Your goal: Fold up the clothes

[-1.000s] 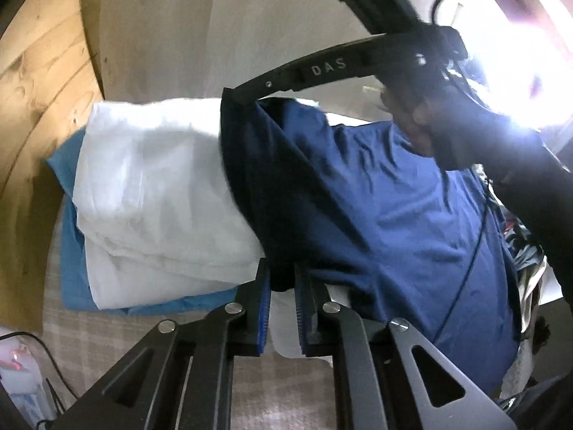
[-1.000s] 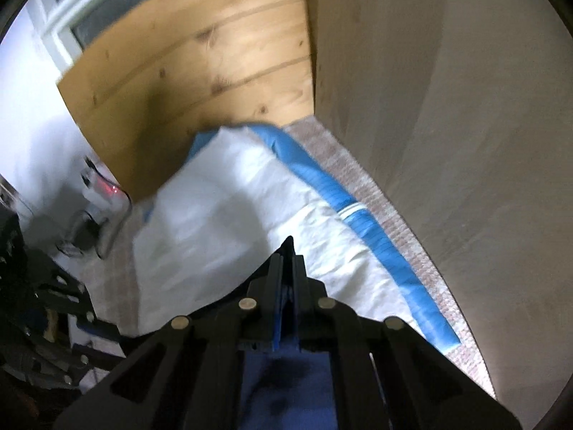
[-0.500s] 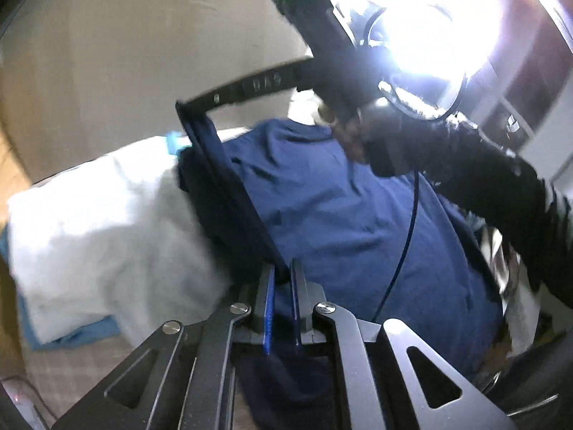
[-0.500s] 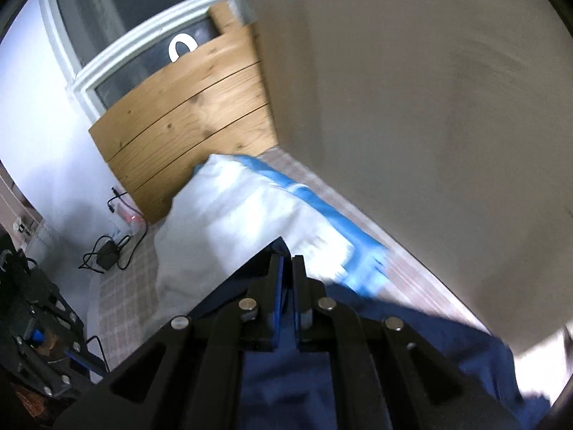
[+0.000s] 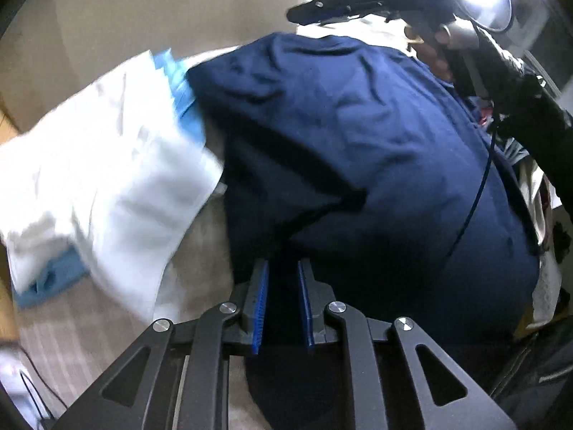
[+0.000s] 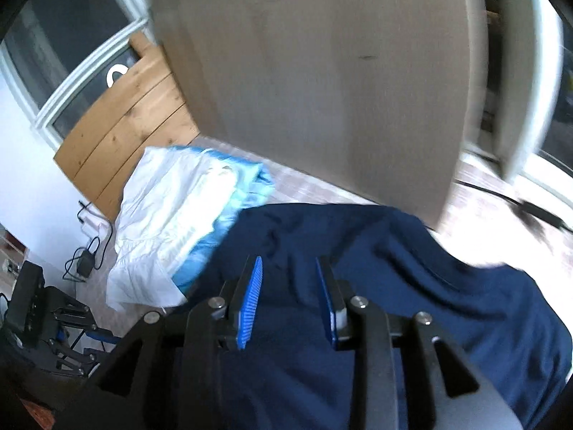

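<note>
A navy blue garment lies spread flat beside a folded white garment, which rests on a light blue one. My left gripper is at the navy garment's near edge. Its jaws are opening, and dark cloth lies loose in the gap between the blue pads. At the far edge a hand in a dark sleeve holds my right gripper. In the right wrist view my right gripper hovers over the navy garment. Its jaws are opening too, with nothing pinched. The white garment lies to the left.
A beige panel and a wooden board stand behind the checked cover. A charger with cables and black equipment sit at the left. Unfolded clothes are heaped on the right.
Both grippers carried the navy garment off the white stack and lowered it beside it. The pads of both were pinched on the cloth and now stand apart.
</note>
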